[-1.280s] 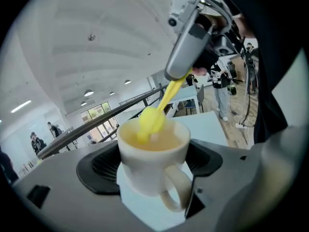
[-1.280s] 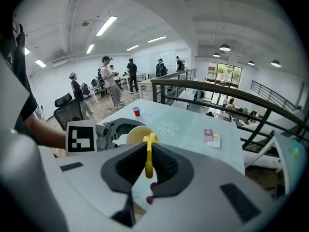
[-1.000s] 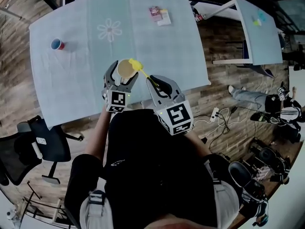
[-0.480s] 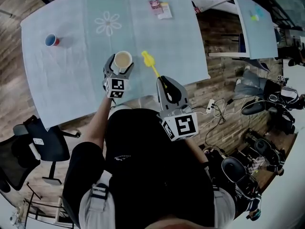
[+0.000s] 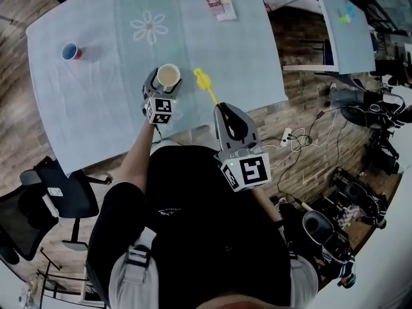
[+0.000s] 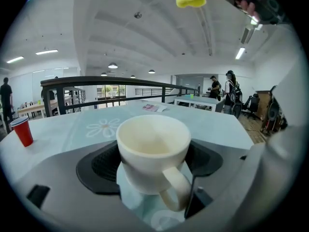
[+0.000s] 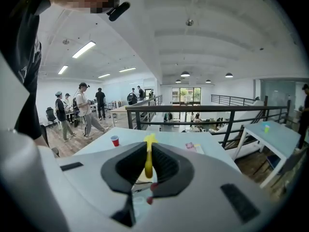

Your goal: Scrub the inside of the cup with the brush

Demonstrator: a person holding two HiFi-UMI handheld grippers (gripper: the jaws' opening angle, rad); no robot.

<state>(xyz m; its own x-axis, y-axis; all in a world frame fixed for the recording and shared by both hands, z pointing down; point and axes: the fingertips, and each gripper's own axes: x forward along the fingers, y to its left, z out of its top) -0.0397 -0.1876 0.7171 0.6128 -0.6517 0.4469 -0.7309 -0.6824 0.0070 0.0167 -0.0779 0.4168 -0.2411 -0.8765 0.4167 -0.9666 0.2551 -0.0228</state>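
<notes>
Left gripper (image 5: 165, 87) first: its jaws stand moderately apart and closed in on the white cup (image 6: 153, 151), the dark pads pressing the cup's body at 9 and 3 o'clock in the left gripper view. The cup is upright, mouth up, and its handle points back at 6 o'clock toward the camera. The inside is a plain cream colour, smooth-looking right down to the bottom. In the head view the cup sits over the near part of the pale blue table (image 5: 96, 108); whether it rests on the cloth or hangs just above it is hard to tell. Over to the right gripper (image 5: 225, 111): jaws nearly together, pinching the thin handle of the yellow brush (image 5: 205, 84). The brush runs away from that gripper toward 11 o'clock, with its head just beside the cup at the cup's 3 o'clock, outside the rim and not touching. Off at 10 o'clock from the cup stands a red cup (image 5: 69, 51), well apart.
</notes>
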